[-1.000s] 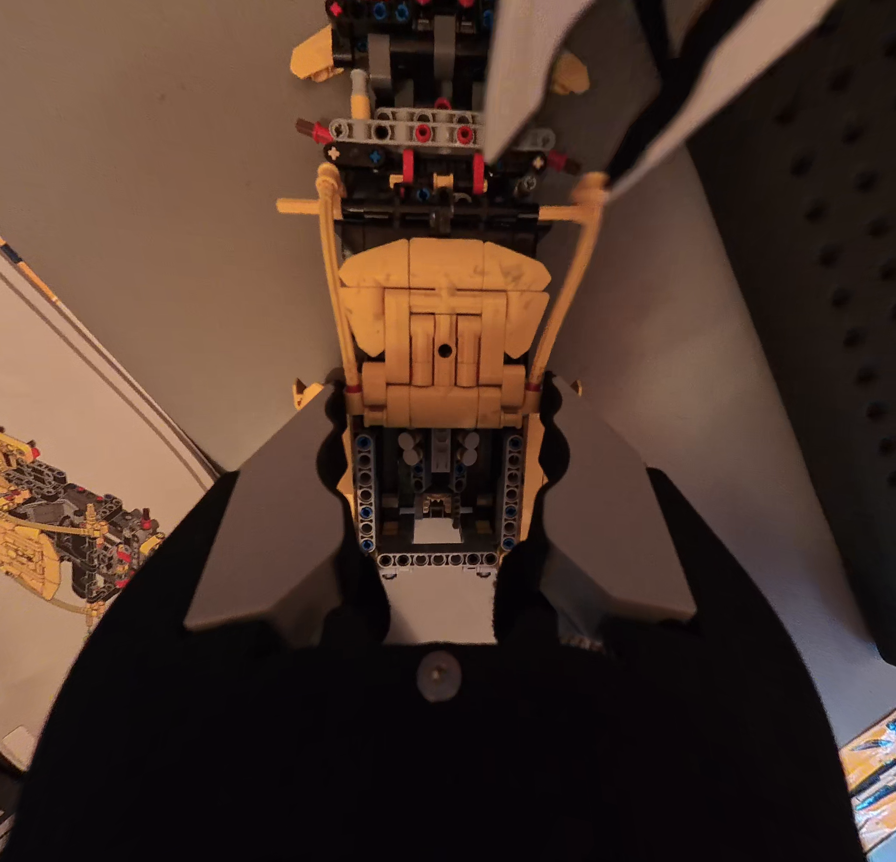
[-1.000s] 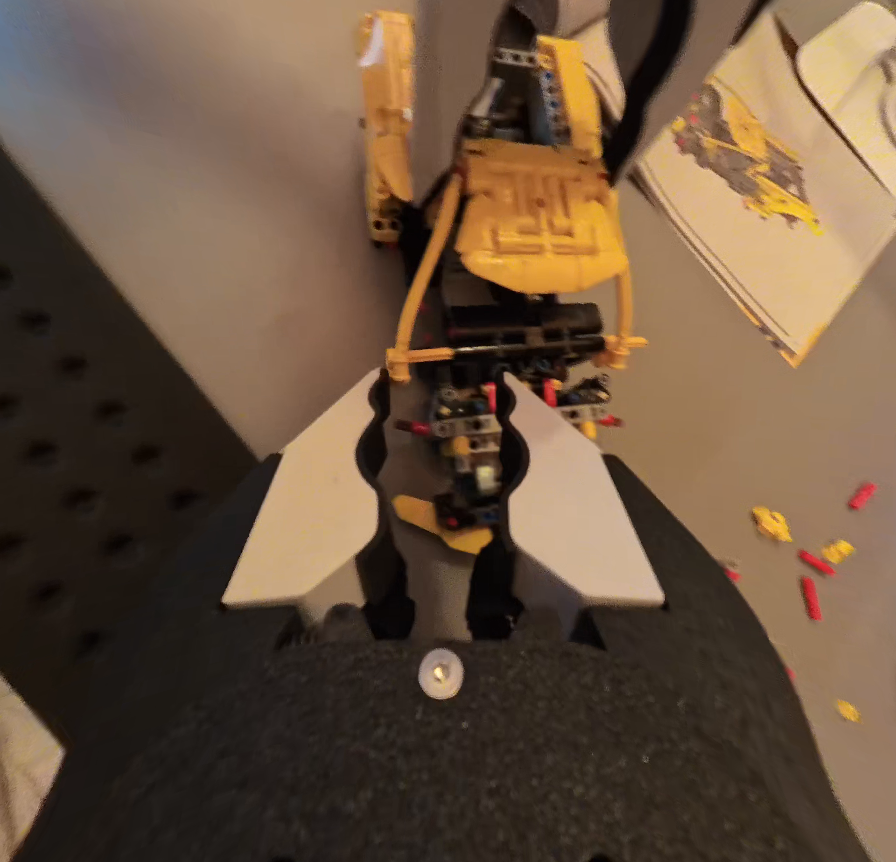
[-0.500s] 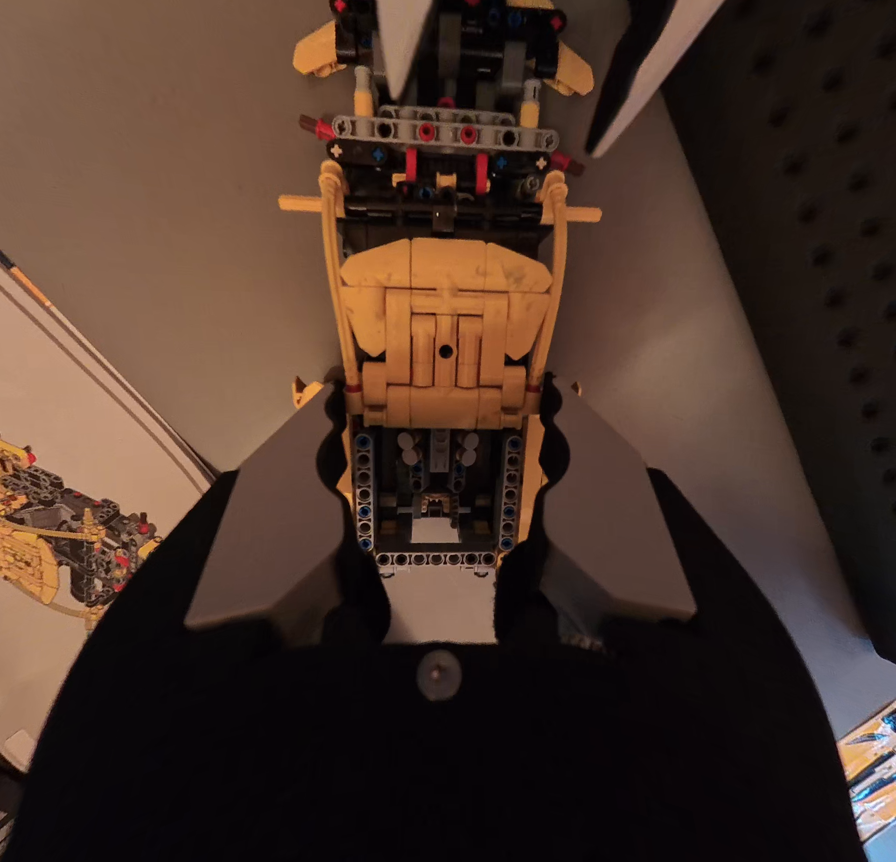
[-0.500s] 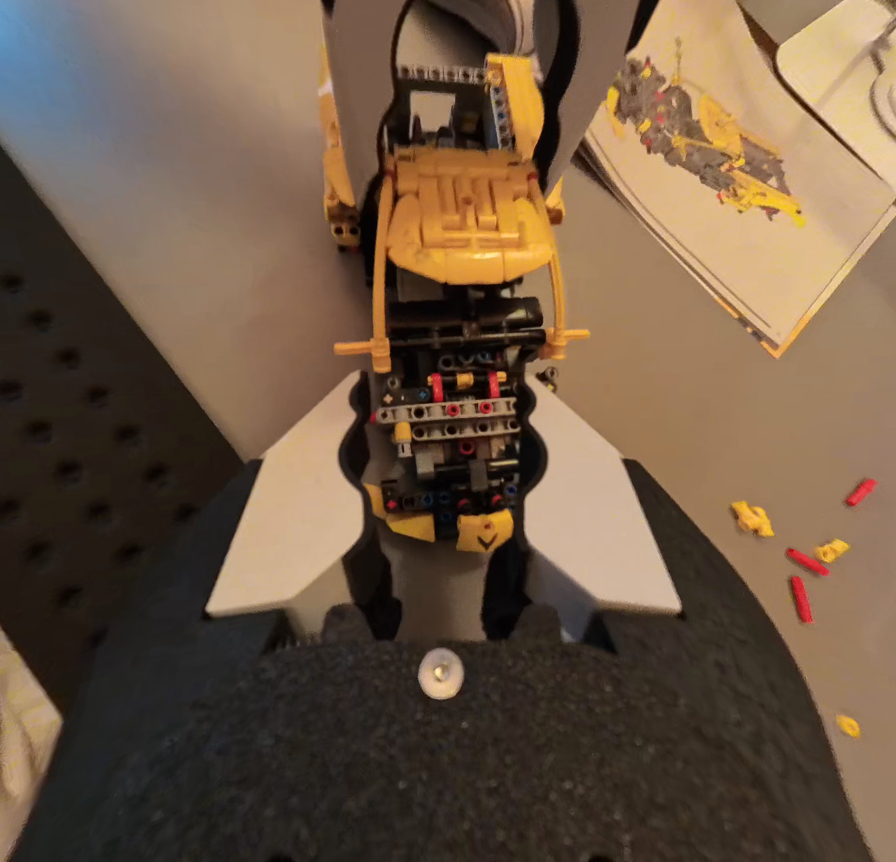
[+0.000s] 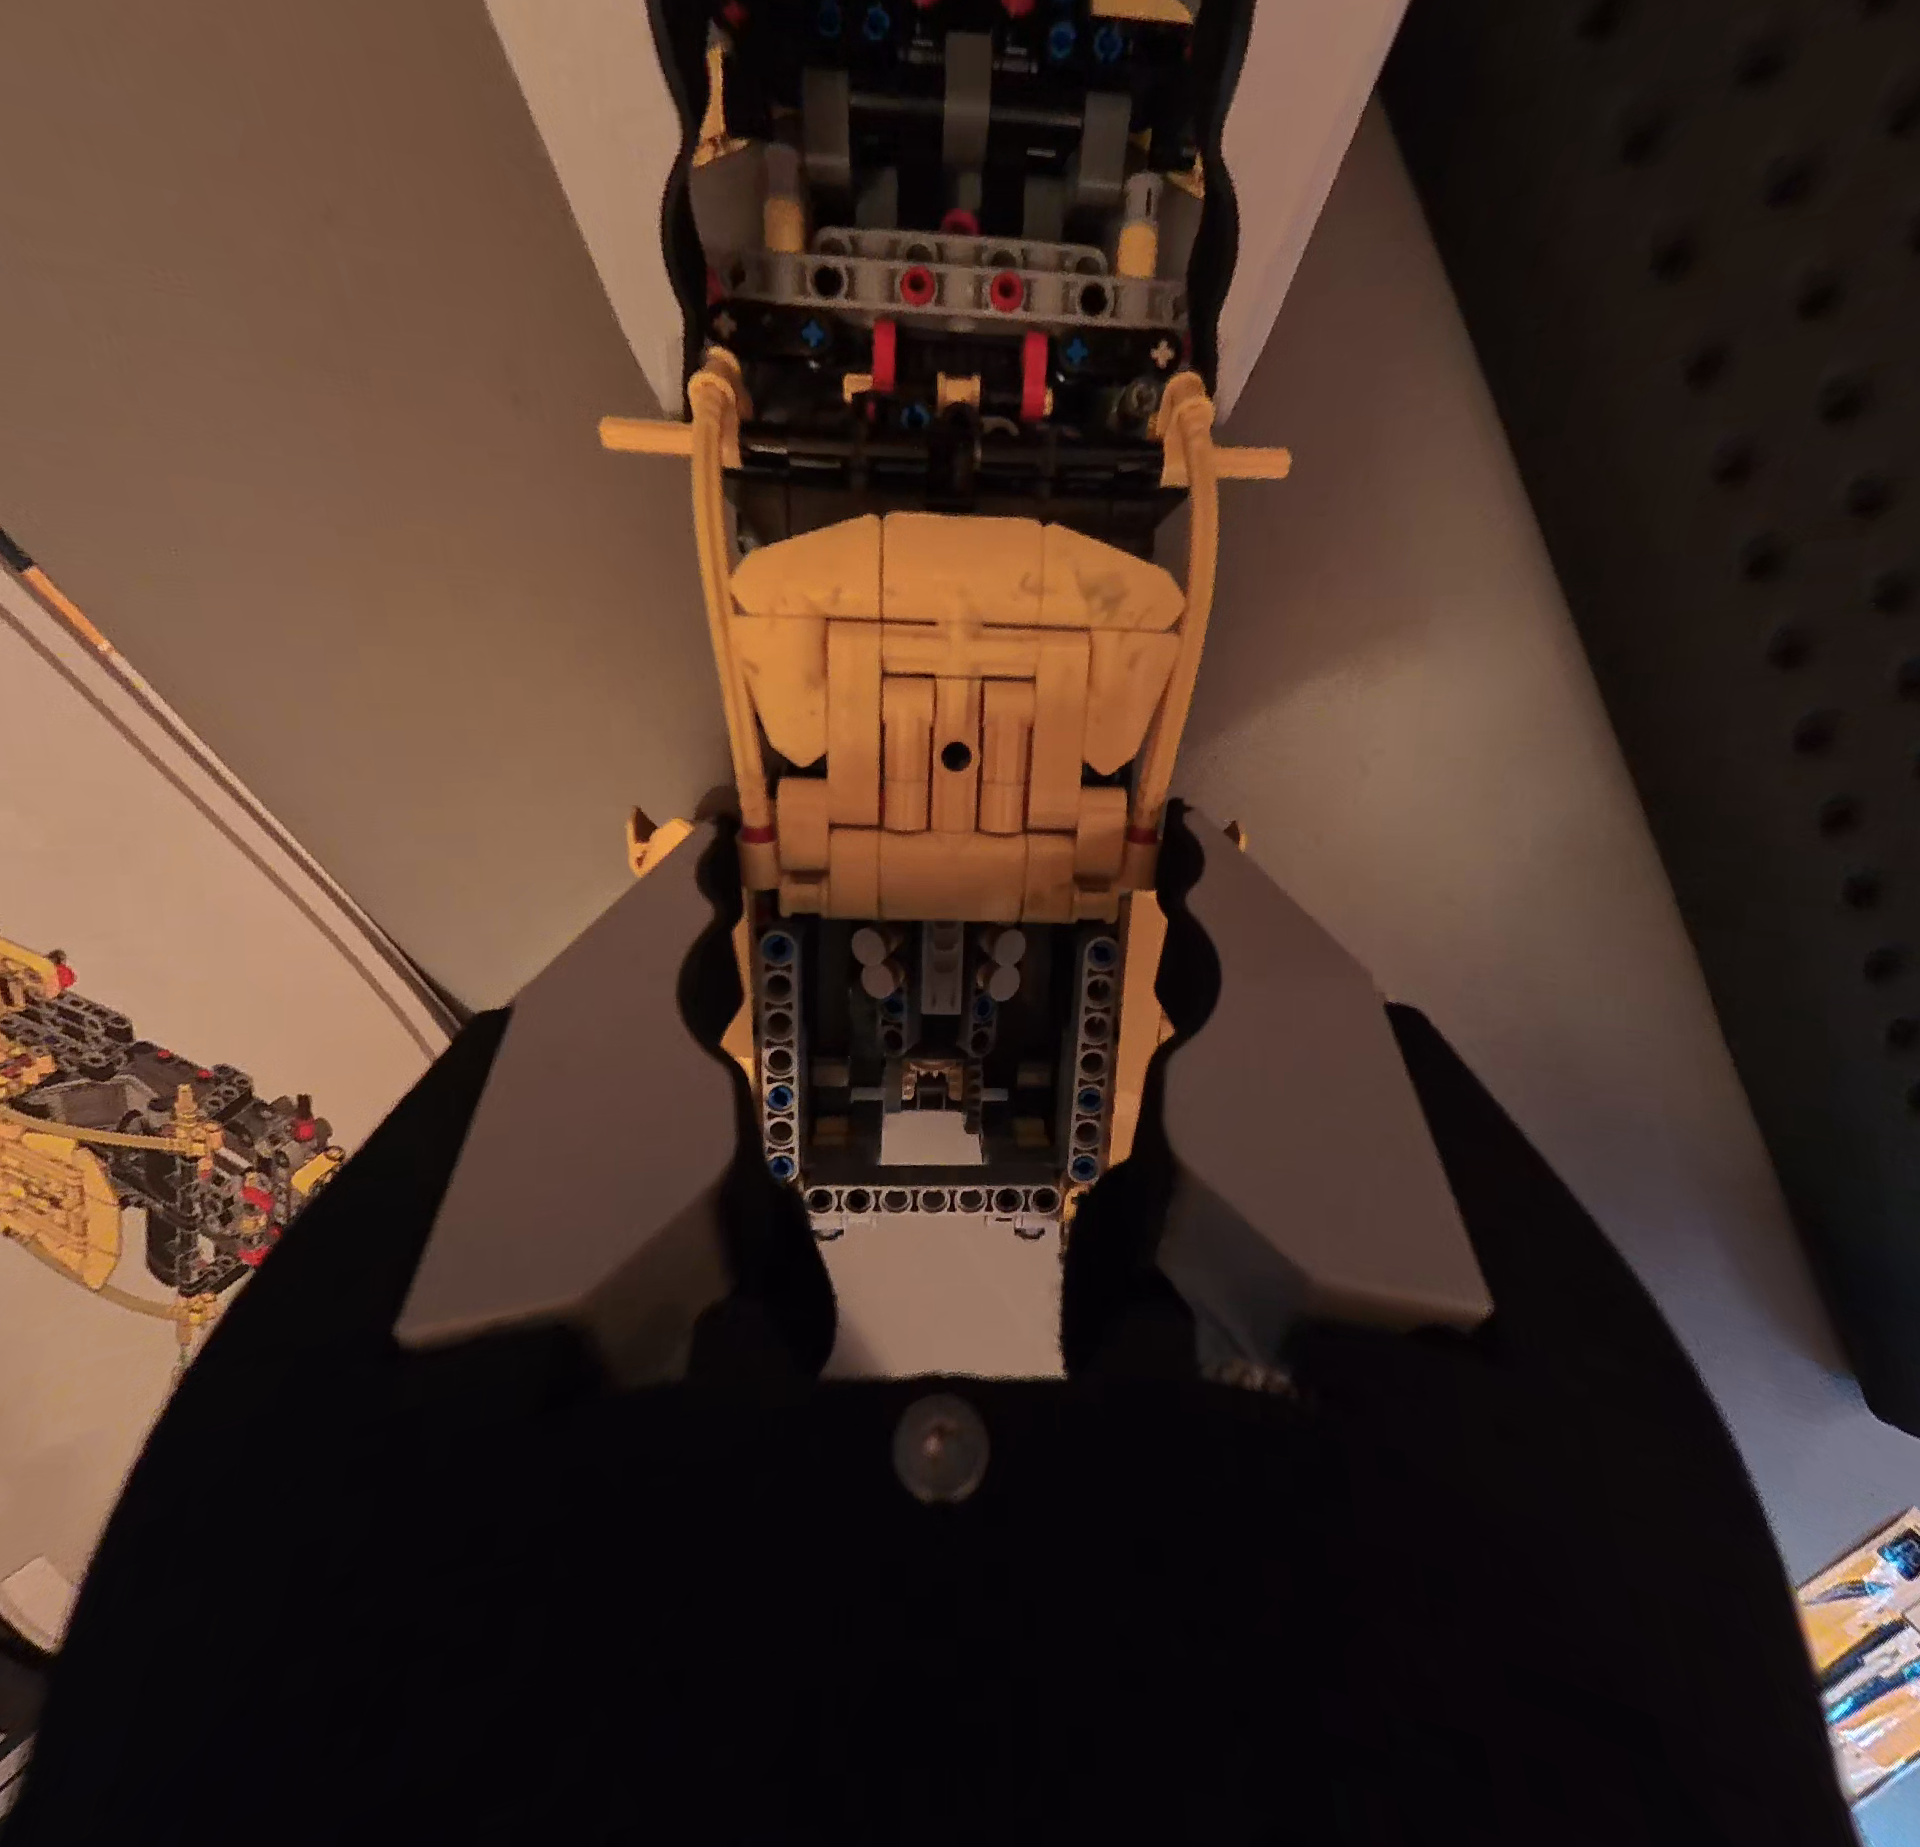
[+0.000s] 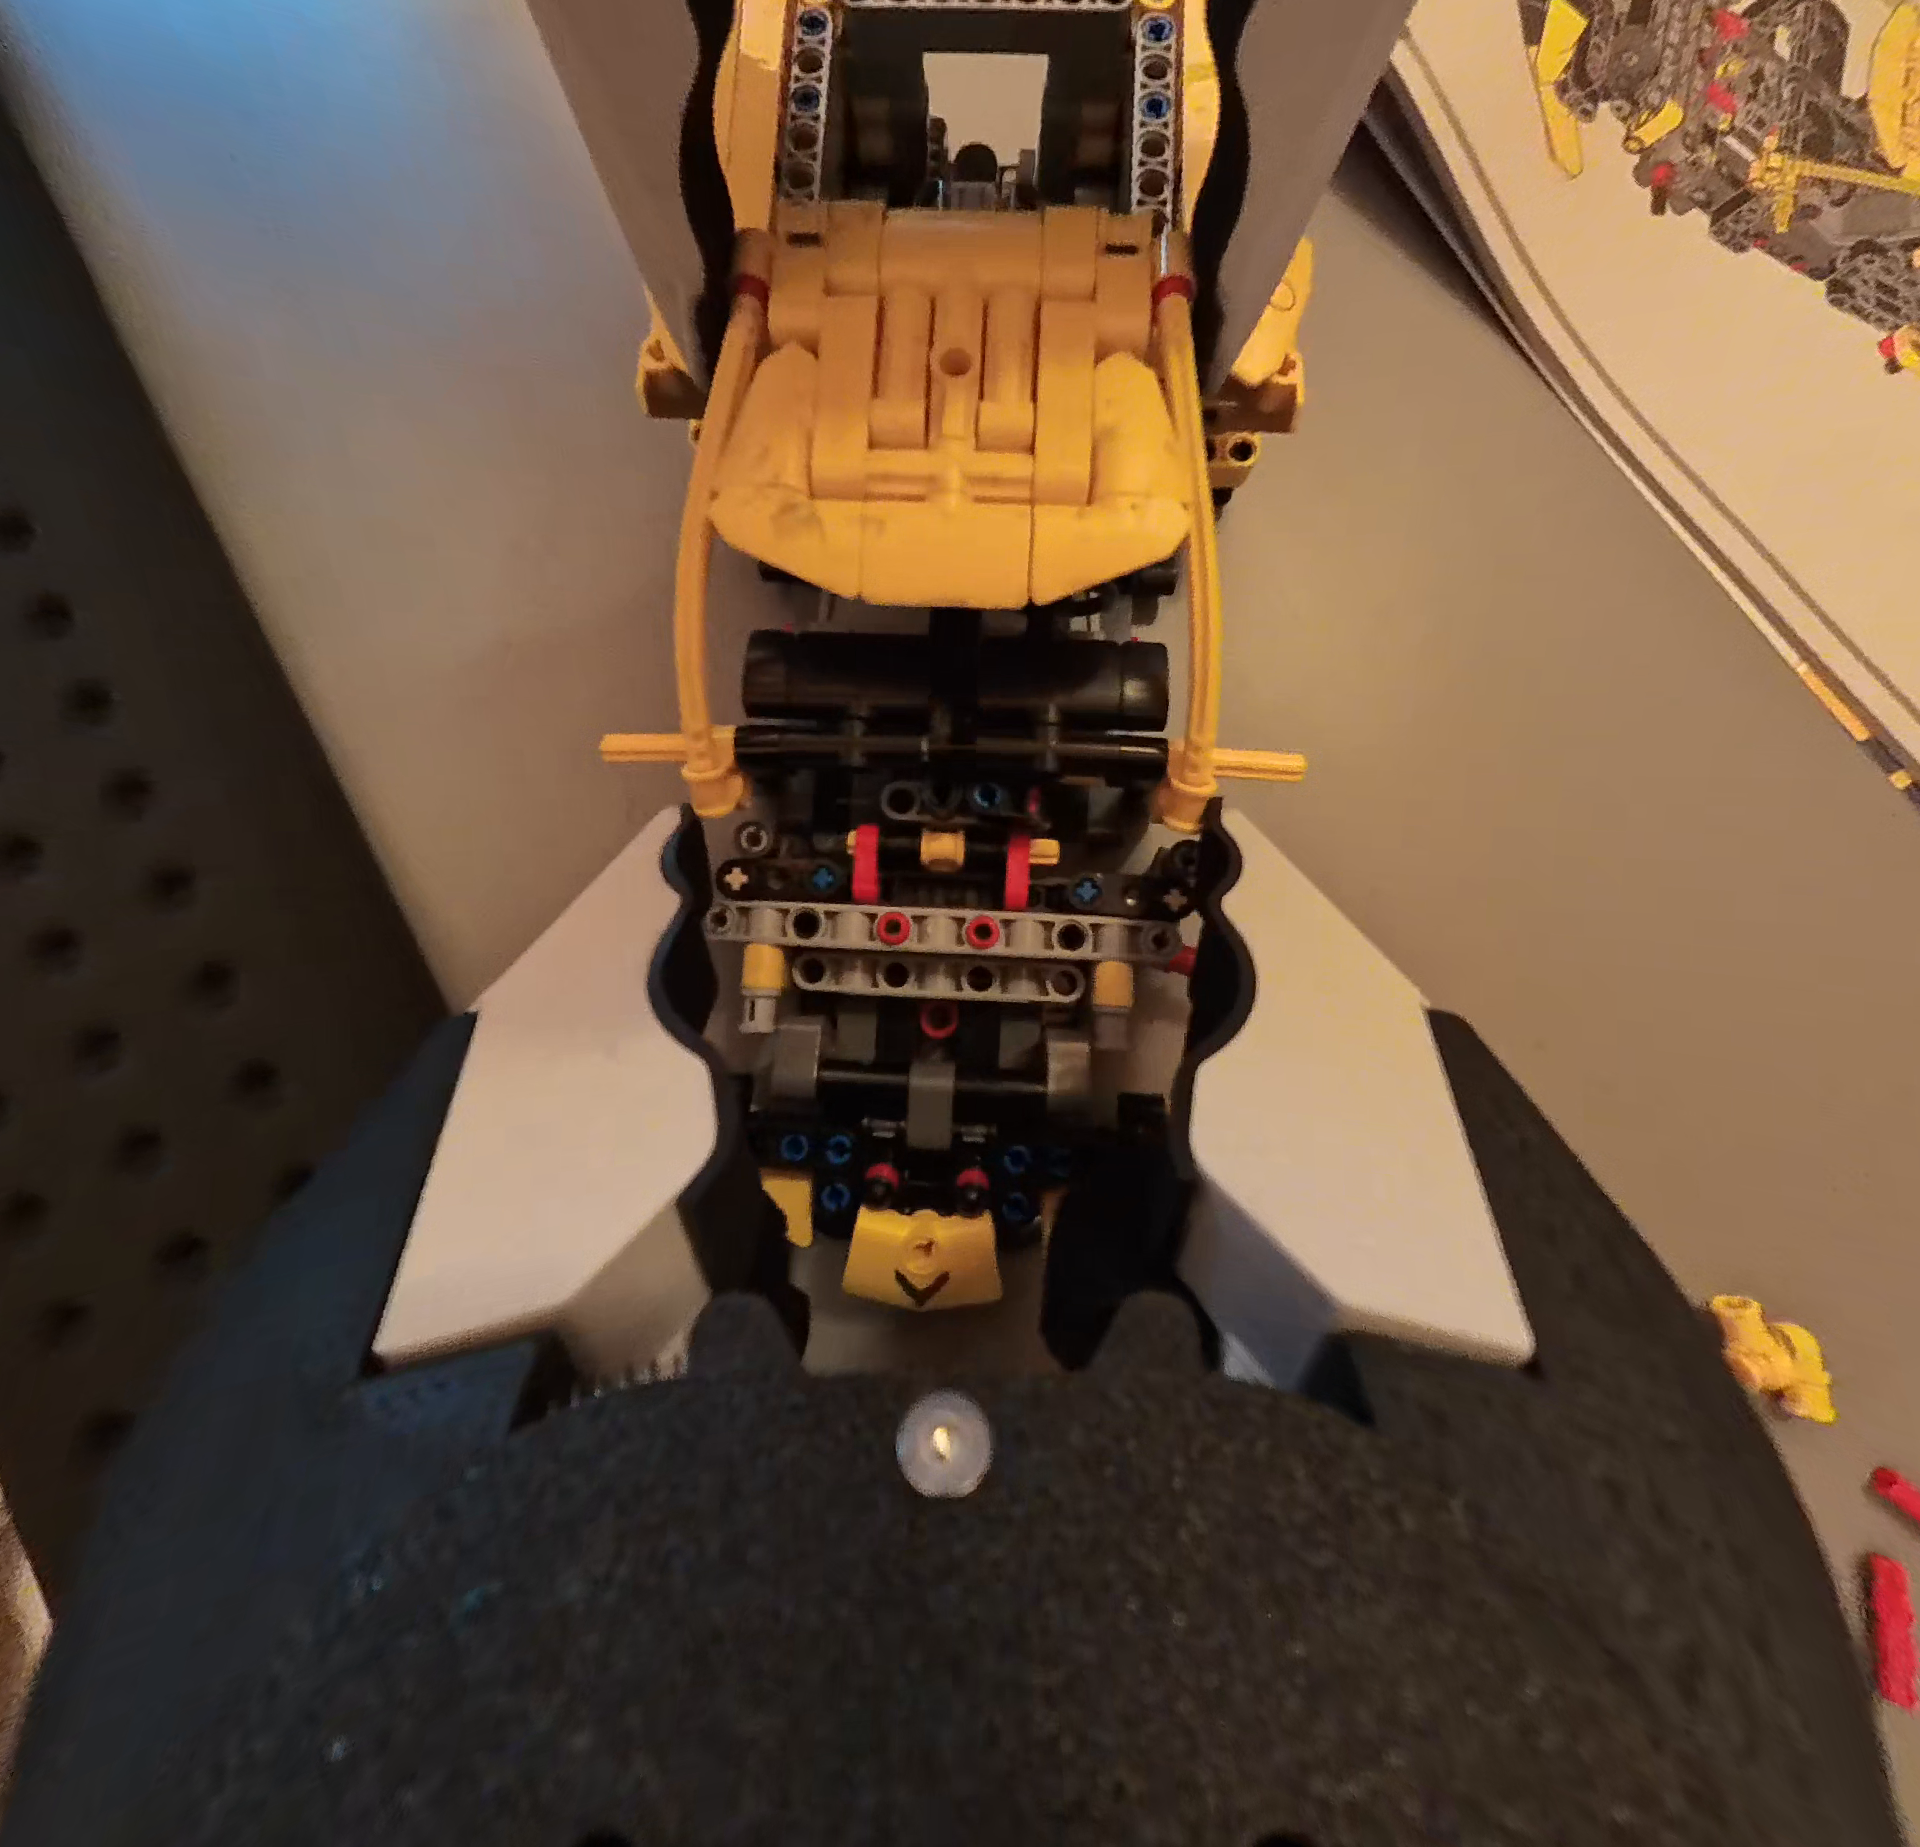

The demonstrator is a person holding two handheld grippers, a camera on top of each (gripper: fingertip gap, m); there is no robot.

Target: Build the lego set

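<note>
Lego model [image 5: 951, 717], frame centre on the grey table [image 5: 312, 343], is clamped at both ends, left gripper [image 5: 951, 1018] on the beam frame, right gripper [image 6: 951, 1018] on the pin-studded nose; I'd judge it light, rigid, but snap-apart, so I grip the beams, not the yellow hoses [image 6: 691, 592].

Glossy yellow and black plastic brick model [image 6: 951, 509] at frame centre; smooth matt grey plastic gripper fingers [image 6: 561, 1153] below; rough black foam padding [image 6: 935, 1641] beneath; smooth printed paper instruction booklet [image 6: 1704, 270] upper right.
</note>
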